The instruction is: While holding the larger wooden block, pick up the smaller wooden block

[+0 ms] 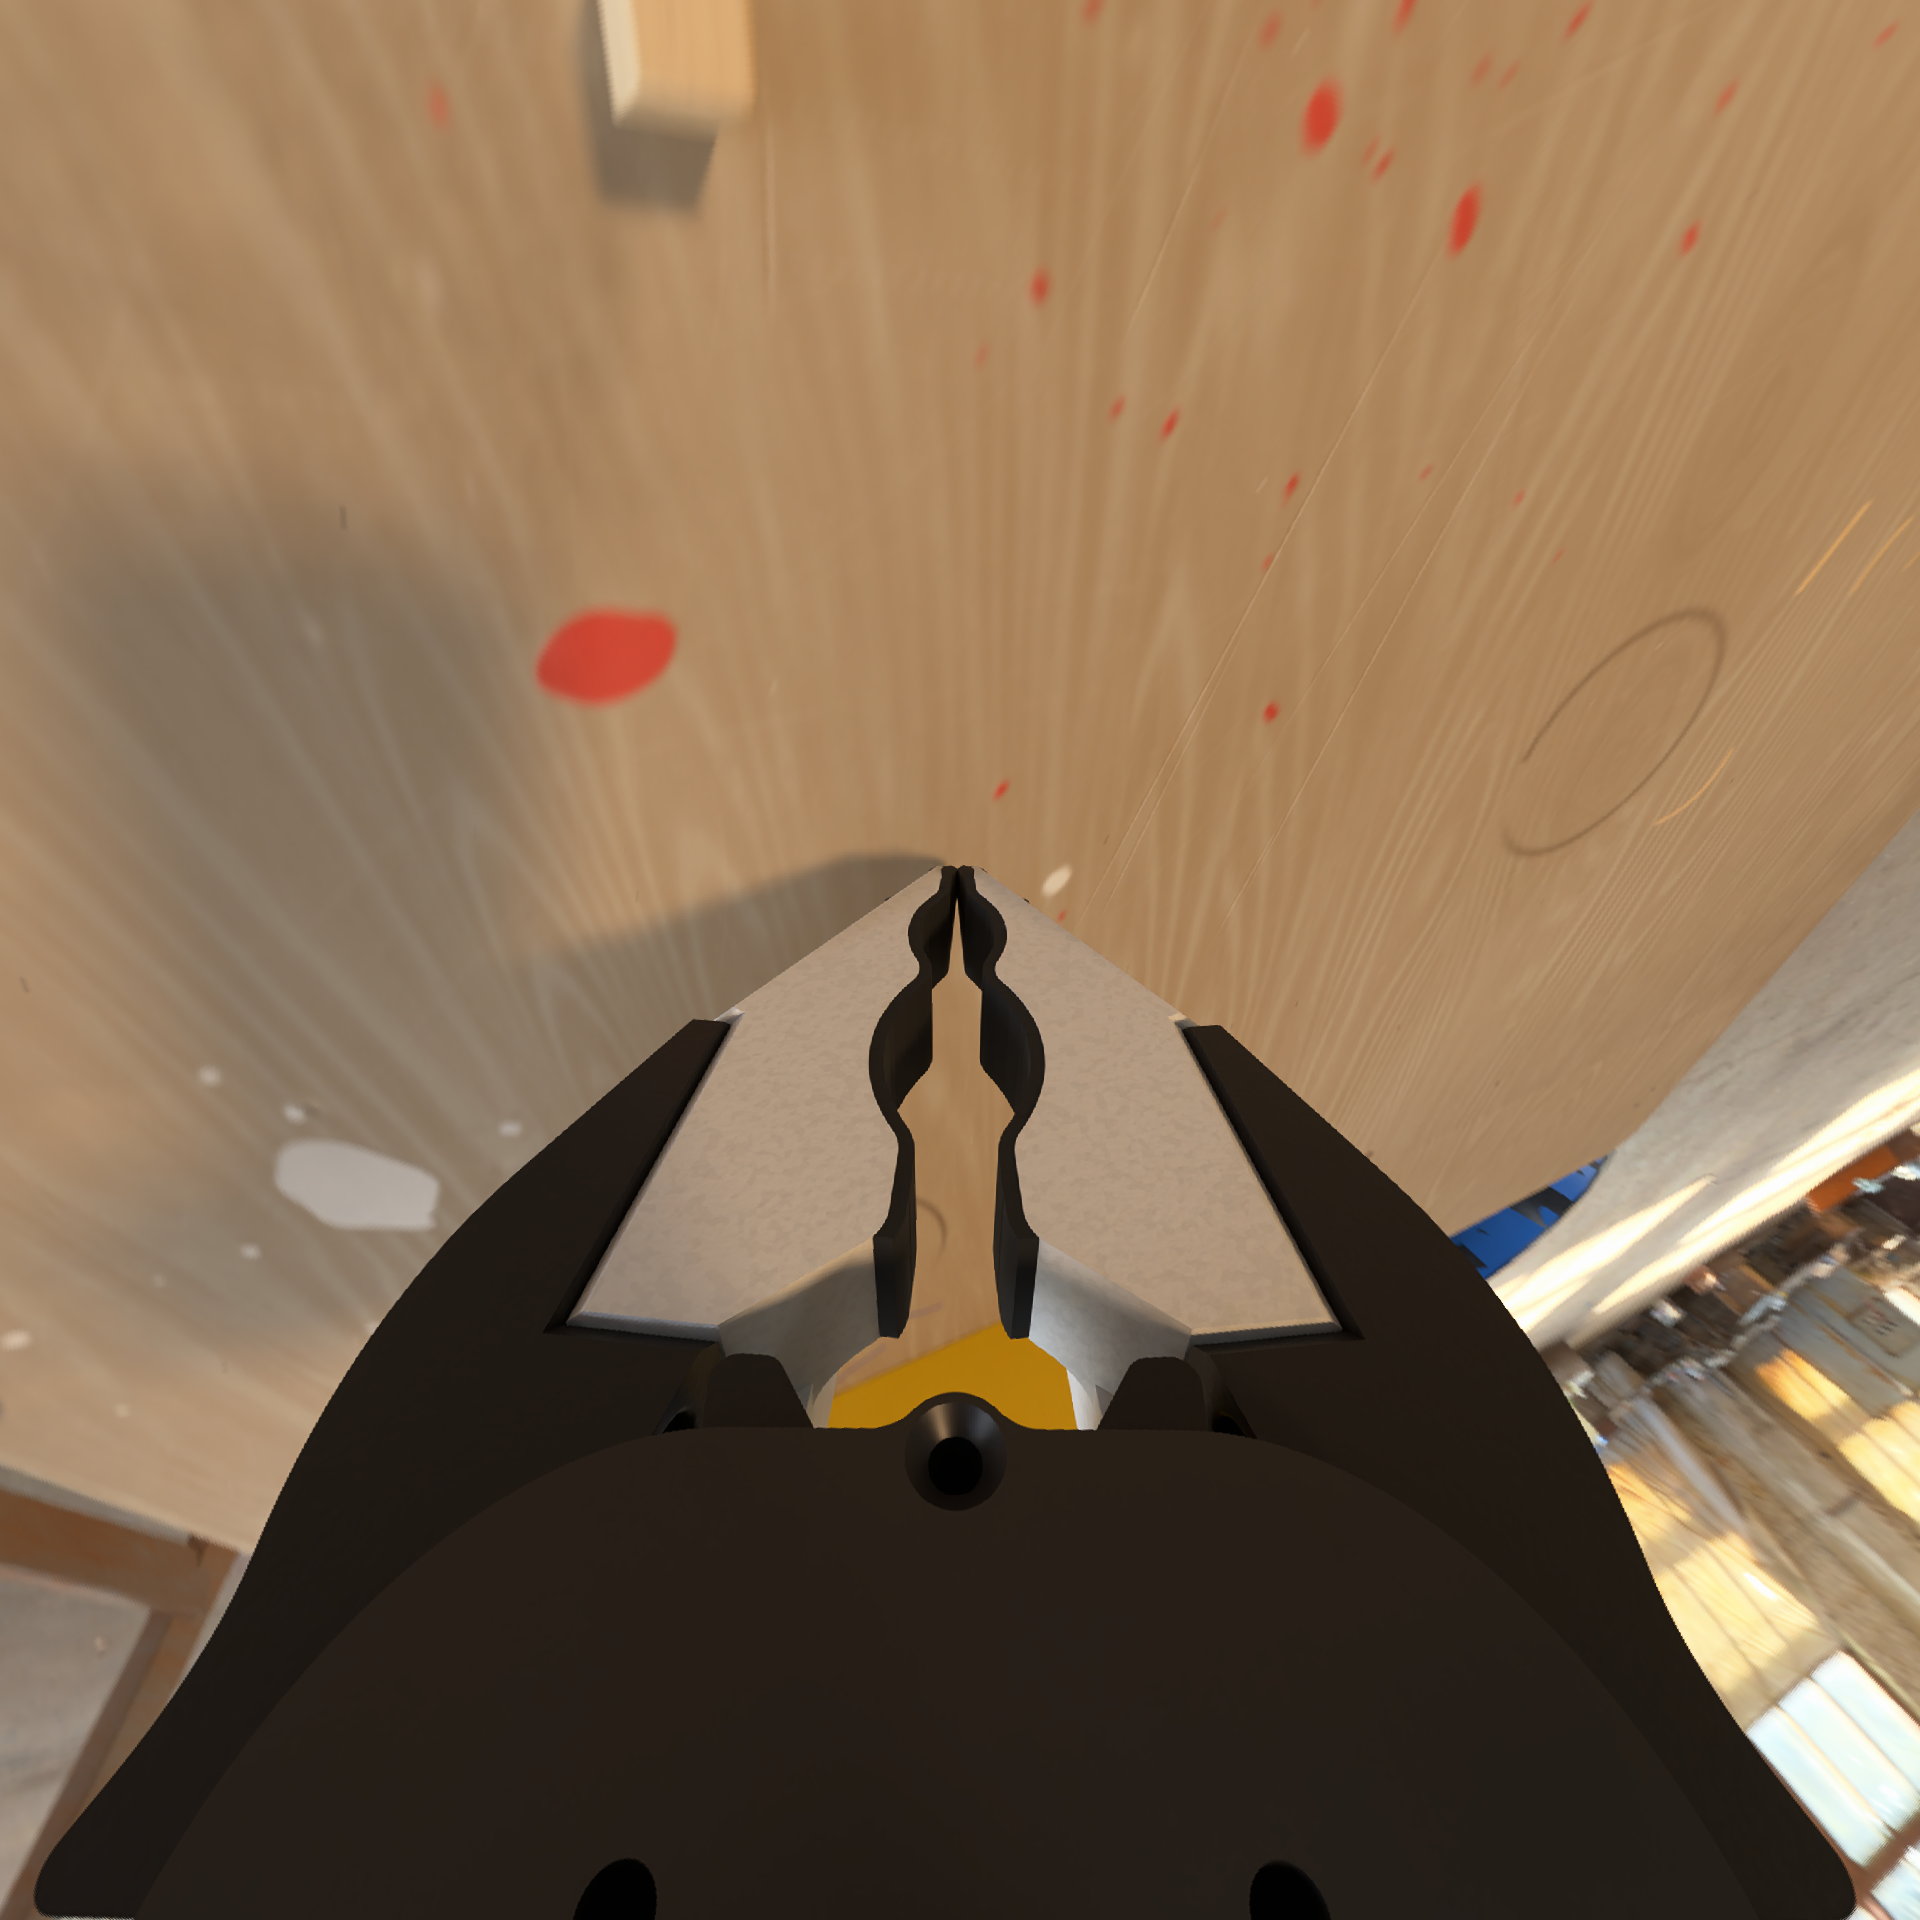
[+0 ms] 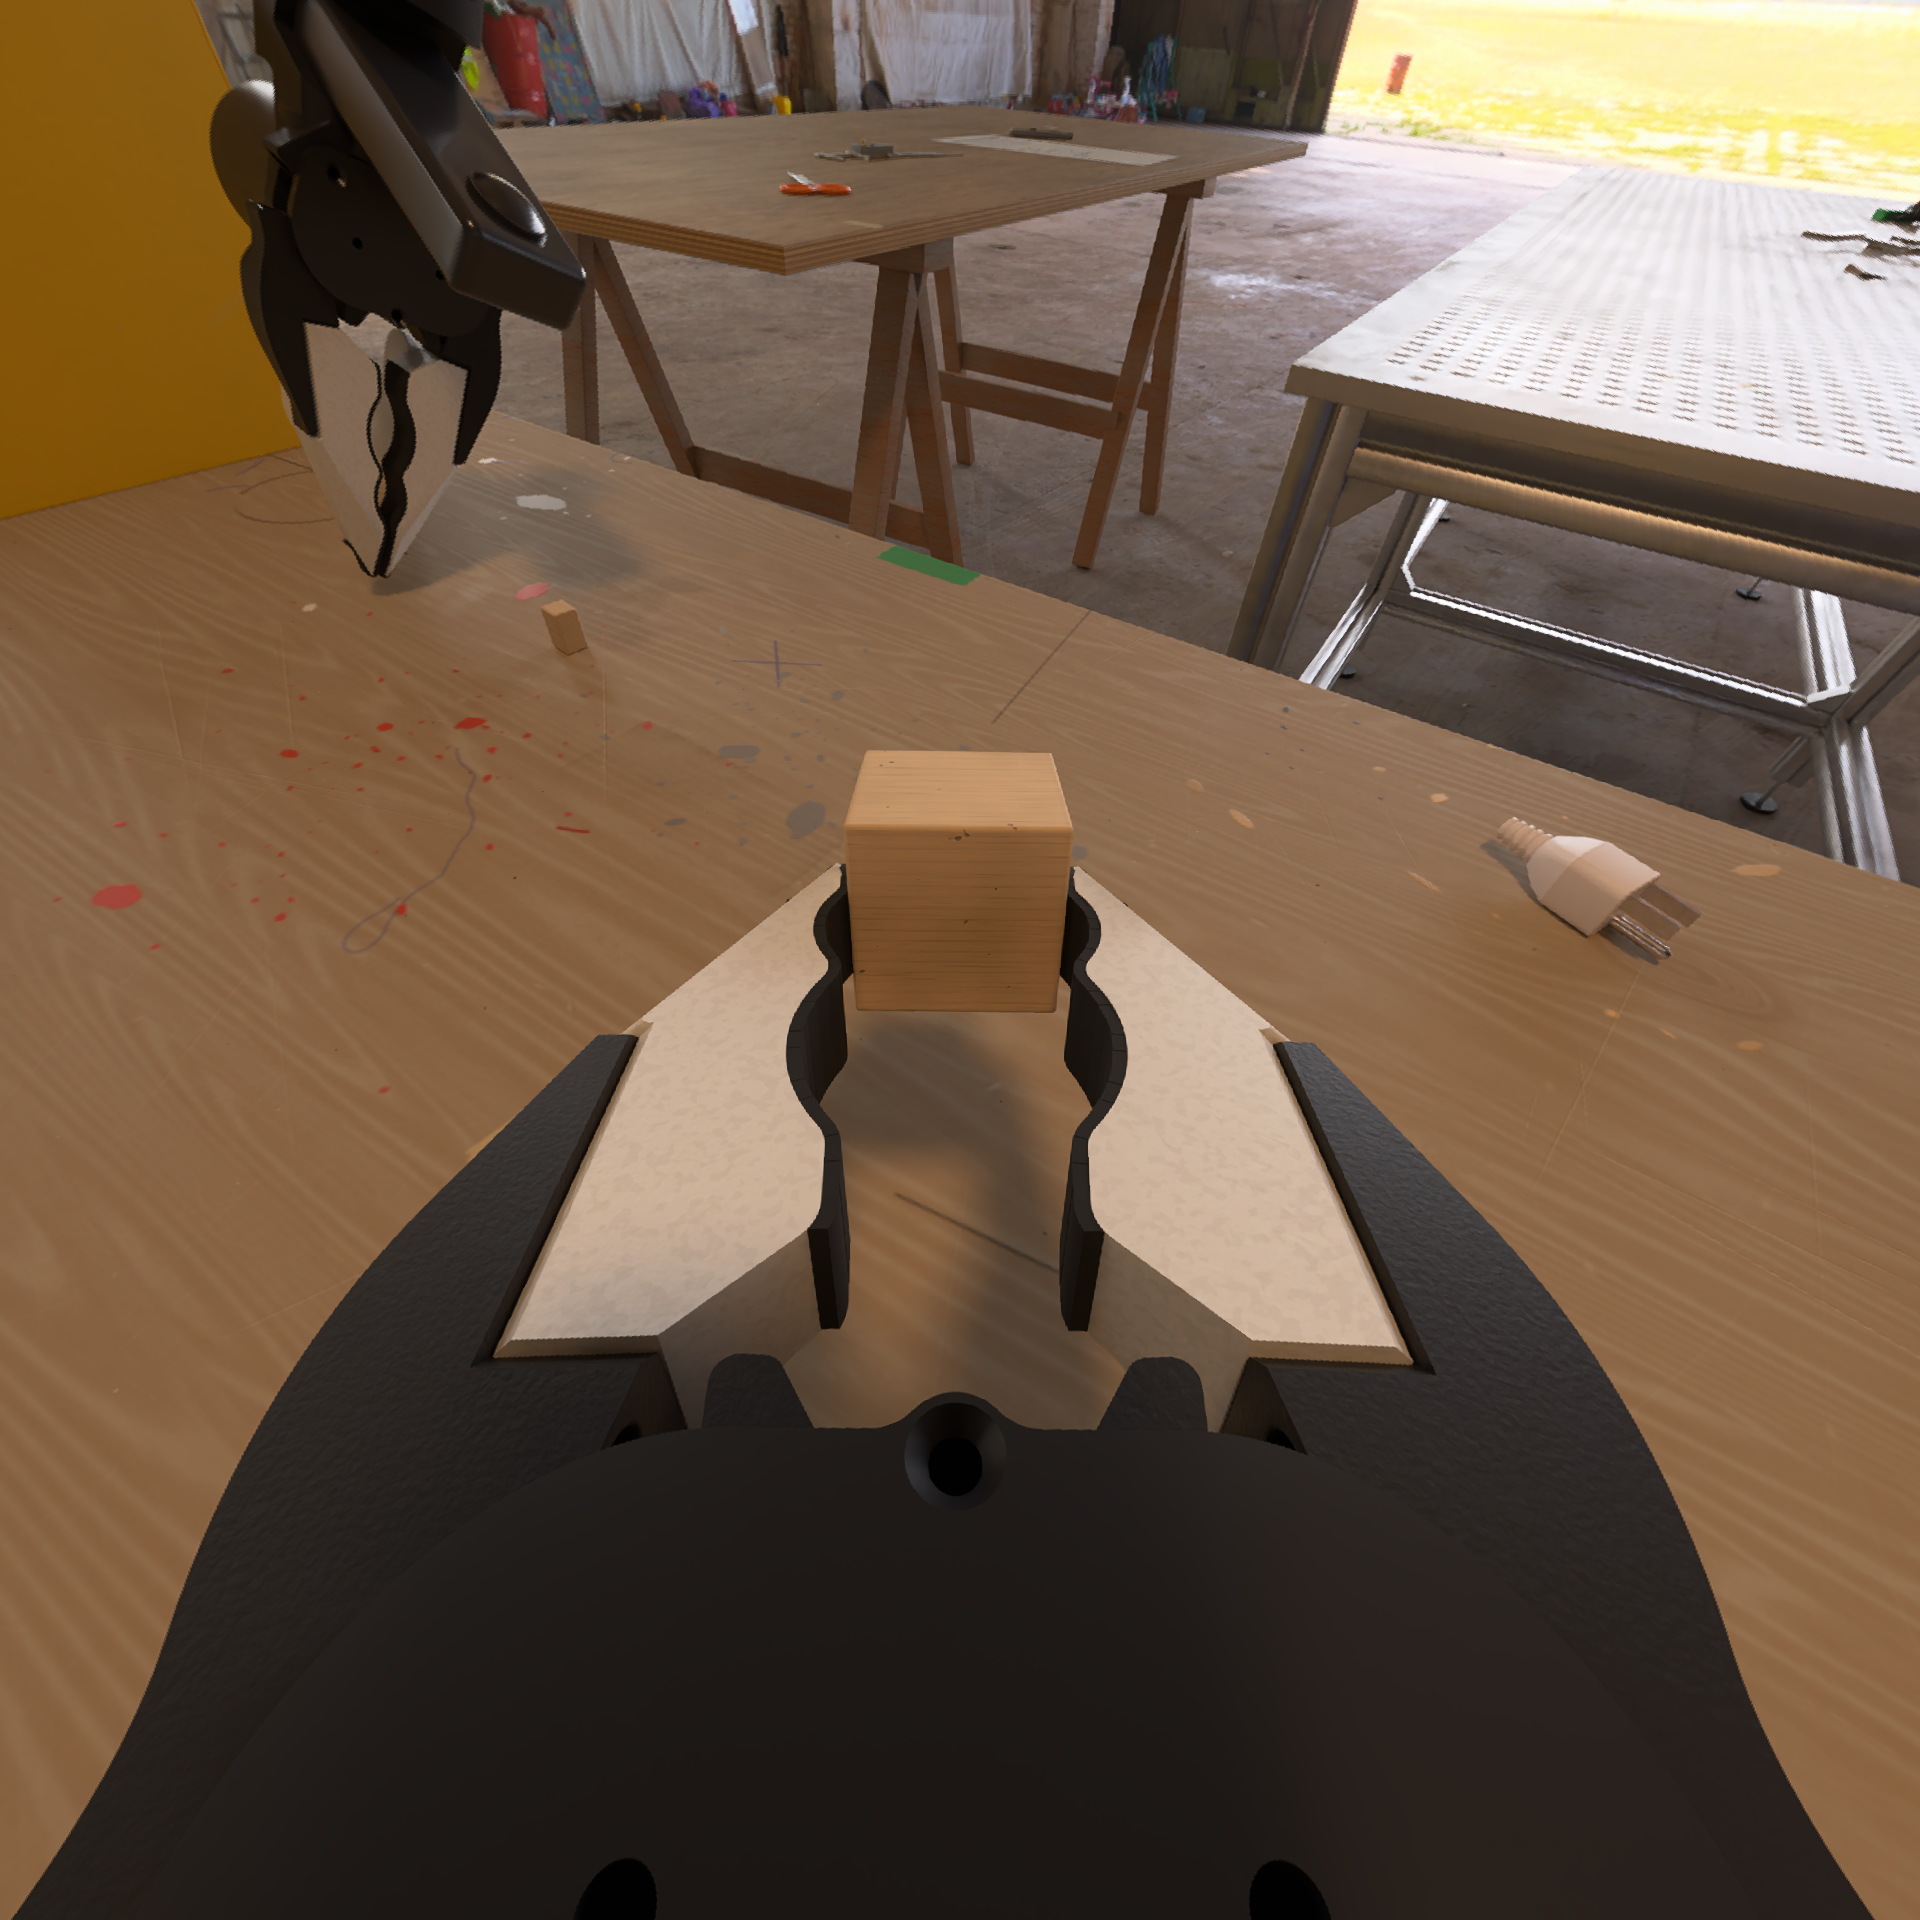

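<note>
My right gripper [image 2: 958, 883] is shut on the larger wooden block [image 2: 958, 883], a pale cube held between its fingertips above the wooden table [image 2: 312, 1039]. The smaller wooden block [image 2: 563, 627] stands on the table farther off to the left; in the left wrist view it shows at the top edge [image 1: 675, 73]. My left gripper [image 1: 957, 873] is shut and empty, pointing down at the table. In the right wrist view it hangs [image 2: 376, 566] just left of and behind the smaller block, a little above the surface.
A white plug [image 2: 1584, 878] lies on the table to the right. Red paint spots [image 2: 116, 896] mark the left part of the table. A yellow panel [image 2: 104, 260] stands at the far left. Beyond the table edge are a trestle table [image 2: 883, 197] and a metal bench [image 2: 1621, 353].
</note>
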Robot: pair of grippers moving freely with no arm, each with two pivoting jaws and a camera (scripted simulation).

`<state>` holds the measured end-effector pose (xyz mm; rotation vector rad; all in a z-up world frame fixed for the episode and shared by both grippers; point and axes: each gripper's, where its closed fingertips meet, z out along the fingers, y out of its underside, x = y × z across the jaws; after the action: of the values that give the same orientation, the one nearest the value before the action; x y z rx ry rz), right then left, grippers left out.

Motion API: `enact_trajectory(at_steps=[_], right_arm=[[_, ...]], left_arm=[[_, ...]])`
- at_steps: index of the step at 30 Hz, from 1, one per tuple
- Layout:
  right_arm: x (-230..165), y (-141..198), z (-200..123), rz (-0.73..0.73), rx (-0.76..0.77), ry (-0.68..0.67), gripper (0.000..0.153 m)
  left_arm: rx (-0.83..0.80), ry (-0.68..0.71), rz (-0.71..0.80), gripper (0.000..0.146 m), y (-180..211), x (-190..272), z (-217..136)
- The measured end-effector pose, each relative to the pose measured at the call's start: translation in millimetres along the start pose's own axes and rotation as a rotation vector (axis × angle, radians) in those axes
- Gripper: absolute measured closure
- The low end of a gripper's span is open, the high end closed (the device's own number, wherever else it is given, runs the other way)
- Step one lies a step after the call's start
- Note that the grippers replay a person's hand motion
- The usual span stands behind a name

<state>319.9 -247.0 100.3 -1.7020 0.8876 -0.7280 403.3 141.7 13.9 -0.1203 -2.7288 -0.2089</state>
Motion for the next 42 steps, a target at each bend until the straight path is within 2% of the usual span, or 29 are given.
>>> enact_trajectory(at_steps=[5,10,12,15,16,21,23,28,30,34,42], right_arm=[[-1,3,2,-0.006,-0.011,-0.005,0.114],[0,3,2,-0.001,-0.009,0.002,0.114],[0,3,2,0.001,-0.011,0.001,0.114],[-1,5,4,-0.003,-0.018,-0.003,0.114],[-2,5,4,-0.004,-0.019,-0.004,0.114],[-1,4,4,0.001,-0.015,0.003,0.114],[-1,4,4,0.002,-0.016,0.005,0.114],[-2,4,5,-0.002,-0.017,0.008,0.114],[-2,4,6,-0.003,-0.017,0.008,0.114],[-1,2,4,-0.005,-0.010,0.013,0.114],[-1,0,2,-0.009,-0.003,0.010,0.114]], left_arm=[[0.170,0.040,0.107,0.146,-43,13,0],[0.266,0.028,0.151,0.146,-65,17,0],[0.338,-0.045,0.136,0.146,-73,9,-4],[0.434,-0.365,0.054,0.146,-79,-28,-22],[0.450,-0.417,0.030,0.146,-77,-33,-26],[0.483,-0.461,0.029,0.146,-75,-32,-36],[0.472,-0.489,0.041,0.140,-74,-32,-38],[0.472,-0.519,0.061,0.122,-79,-31,-40],[0.484,-0.538,0.090,0.122,-84,-31,-40],[0.484,-0.510,0.109,0.132,-91,-28,-38],[0.553,-0.421,0.099,0.128,-101,-15,-45]])
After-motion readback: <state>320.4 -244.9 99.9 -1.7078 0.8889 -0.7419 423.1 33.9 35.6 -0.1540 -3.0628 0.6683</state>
